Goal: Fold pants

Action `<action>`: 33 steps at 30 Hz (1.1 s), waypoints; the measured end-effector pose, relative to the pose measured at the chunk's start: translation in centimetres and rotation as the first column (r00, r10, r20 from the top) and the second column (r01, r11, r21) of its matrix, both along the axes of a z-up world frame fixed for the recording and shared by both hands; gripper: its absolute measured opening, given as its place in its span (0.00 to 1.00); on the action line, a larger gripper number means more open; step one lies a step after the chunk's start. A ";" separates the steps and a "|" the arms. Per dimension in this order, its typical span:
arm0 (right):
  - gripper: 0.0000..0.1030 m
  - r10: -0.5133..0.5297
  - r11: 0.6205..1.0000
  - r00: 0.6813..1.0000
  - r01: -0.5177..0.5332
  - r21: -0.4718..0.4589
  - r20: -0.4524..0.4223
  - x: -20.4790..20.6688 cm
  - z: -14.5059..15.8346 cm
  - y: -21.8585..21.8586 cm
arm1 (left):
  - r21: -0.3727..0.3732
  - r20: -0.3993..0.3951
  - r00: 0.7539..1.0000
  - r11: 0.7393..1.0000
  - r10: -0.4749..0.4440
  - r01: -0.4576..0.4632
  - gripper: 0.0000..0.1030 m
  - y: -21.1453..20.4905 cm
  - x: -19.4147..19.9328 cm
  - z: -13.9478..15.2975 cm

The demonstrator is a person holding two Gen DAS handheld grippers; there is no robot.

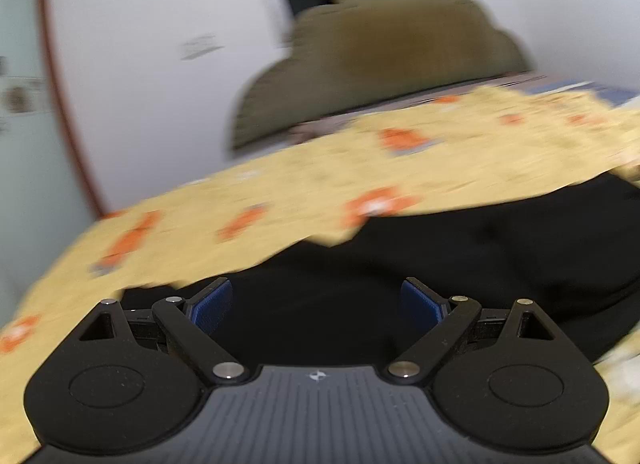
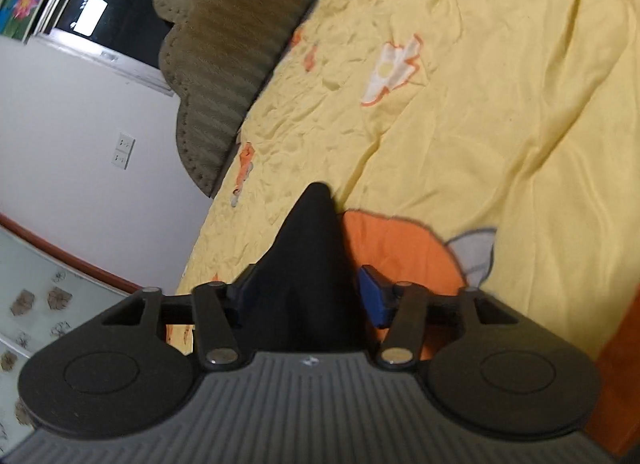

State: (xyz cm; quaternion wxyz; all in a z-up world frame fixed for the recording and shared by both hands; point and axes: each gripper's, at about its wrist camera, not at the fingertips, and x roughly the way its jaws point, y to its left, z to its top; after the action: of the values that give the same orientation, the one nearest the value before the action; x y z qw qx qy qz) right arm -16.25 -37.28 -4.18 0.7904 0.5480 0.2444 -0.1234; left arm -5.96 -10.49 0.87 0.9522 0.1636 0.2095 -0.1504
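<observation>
The black pants point(image 1: 460, 260) lie on a yellow bedspread point(image 1: 280, 183) with orange prints. In the left wrist view my left gripper point(image 1: 316, 306) is open, its blue pads point(image 1: 212, 306) wide apart just above the black cloth, holding nothing. The view is blurred by motion. In the right wrist view my right gripper point(image 2: 304, 300) is shut on a bunched peak of the black pants point(image 2: 308, 248), which stands up between its blue pads point(image 2: 374, 300) above the yellow bedspread point(image 2: 480, 103).
An olive ribbed headboard point(image 1: 384, 59) stands at the far end of the bed; it also shows in the right wrist view point(image 2: 224, 43). White wall point(image 1: 160, 63), a dark window point(image 2: 104, 15), a wall socket point(image 2: 123, 149) and a red-trimmed glass panel point(image 2: 48, 304) lie beyond the bed edge.
</observation>
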 end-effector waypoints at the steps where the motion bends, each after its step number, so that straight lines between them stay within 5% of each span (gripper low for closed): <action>1: 0.45 0.005 1.000 1.000 -0.005 0.022 0.010 0.4 -0.2 -0.4 | -0.015 -0.018 0.999 0.999 -0.044 0.044 0.89 -1.0 0.0 0.4; 6: 0.47 0.097 0.994 0.995 -0.098 0.054 0.024 3.7 -0.7 -1.4 | 0.030 -0.050 0.987 0.988 -0.151 0.152 0.89 -7.2 0.7 0.8; 9: 0.46 0.192 0.981 0.981 -0.192 0.011 -0.011 4.3 -0.3 -0.7 | 0.122 -0.025 0.982 0.974 -0.186 0.188 0.89 -10.3 0.6 -0.4; 12: 0.27 0.224 0.974 0.973 -0.224 -0.010 -0.054 4.2 -0.6 -0.7 | 0.245 -0.055 0.976 0.945 -0.209 0.216 0.89 -12.8 0.6 -2.7; 15: 0.17 0.200 0.980 0.978 -0.200 0.002 -0.063 3.9 -0.9 -0.9 | 0.286 -0.040 0.974 0.931 -0.225 0.227 0.89 -13.5 0.3 -4.2; 20: 0.11 0.153 0.988 0.987 -0.154 -0.017 -0.054 3.0 -0.1 -0.2 | 0.235 0.020 0.980 0.954 -0.199 0.189 0.90 -11.3 0.0 -2.8; 26: 0.10 0.131 0.988 0.991 -0.133 -0.077 -0.031 3.7 3.2 1.0 | 0.127 -0.001 1.000 0.991 -0.029 0.029 0.90 -5.2 2.2 -0.6; 33: 0.09 0.164 0.977 0.986 -0.161 -0.142 0.014 5.4 7.8 3.8 | 0.124 0.019 0.981 0.973 0.196 -0.196 0.90 3.1 4.2 -0.2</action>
State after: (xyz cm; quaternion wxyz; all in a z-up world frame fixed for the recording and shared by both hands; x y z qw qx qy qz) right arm -10.81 -33.52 3.64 0.8375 0.4706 0.2690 -0.0684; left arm -1.71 -7.42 0.69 0.9509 0.2022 0.2305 -0.0417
